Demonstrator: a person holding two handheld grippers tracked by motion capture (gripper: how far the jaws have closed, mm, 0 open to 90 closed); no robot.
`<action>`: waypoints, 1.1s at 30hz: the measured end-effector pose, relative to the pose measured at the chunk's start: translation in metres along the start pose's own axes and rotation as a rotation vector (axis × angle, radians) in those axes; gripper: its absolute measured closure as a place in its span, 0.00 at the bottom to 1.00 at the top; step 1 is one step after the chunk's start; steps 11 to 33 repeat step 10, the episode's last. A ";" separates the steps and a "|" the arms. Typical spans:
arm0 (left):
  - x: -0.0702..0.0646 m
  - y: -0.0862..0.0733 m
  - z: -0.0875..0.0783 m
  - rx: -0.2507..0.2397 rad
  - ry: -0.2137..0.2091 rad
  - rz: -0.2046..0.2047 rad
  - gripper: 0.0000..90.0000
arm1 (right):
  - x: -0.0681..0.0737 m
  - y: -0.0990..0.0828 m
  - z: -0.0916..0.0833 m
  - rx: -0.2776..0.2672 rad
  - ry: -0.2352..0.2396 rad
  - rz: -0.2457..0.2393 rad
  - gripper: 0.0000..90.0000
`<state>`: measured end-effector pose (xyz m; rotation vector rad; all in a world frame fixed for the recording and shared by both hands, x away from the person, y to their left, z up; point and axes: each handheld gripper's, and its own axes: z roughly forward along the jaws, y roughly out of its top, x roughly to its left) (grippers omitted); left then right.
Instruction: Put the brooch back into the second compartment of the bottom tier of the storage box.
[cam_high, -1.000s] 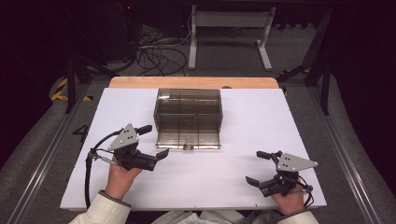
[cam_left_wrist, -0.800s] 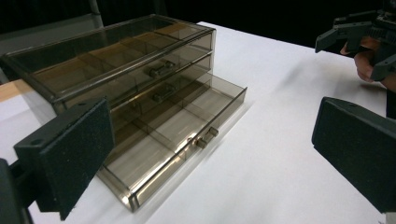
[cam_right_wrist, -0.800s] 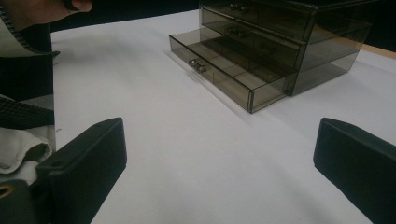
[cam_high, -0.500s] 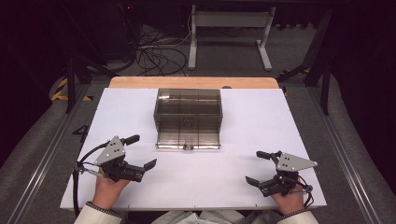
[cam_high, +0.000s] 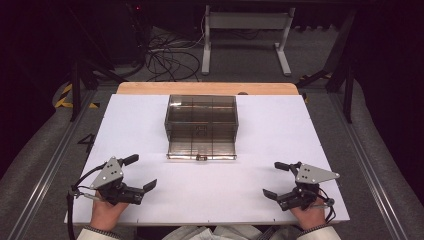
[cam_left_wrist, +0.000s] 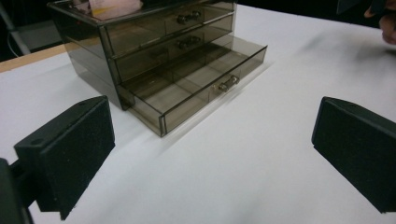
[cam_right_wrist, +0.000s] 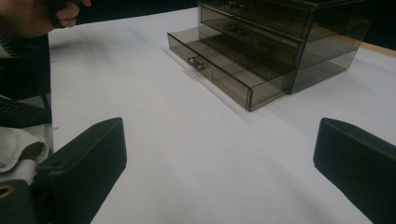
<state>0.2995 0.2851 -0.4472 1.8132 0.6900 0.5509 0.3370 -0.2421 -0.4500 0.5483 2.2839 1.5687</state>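
Left gripper view: drawer box (cam_left_wrist: 154, 60) top cropped.

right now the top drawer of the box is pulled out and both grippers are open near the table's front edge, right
Not quite: the bottom drawer of the box is pulled out, as the left gripper view shows; the upper two are shut. The left gripper and right gripper are indeed open near the table's front edge.

Drawer box (cam_high: 201, 125) stands mid-table (cam_high: 300, 130), between both claws
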 end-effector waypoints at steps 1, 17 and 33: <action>0.000 -0.003 -0.001 -0.004 -0.001 -0.005 0.00 | 0.000 0.000 0.000 0.000 -0.001 0.000 0.04; 0.003 -0.014 -0.008 -0.040 0.039 -0.069 0.01 | 0.000 0.000 0.000 0.001 -0.001 -0.002 0.04; 0.003 -0.014 -0.008 -0.040 0.039 -0.069 0.01 | 0.000 0.000 0.000 0.001 -0.001 -0.002 0.04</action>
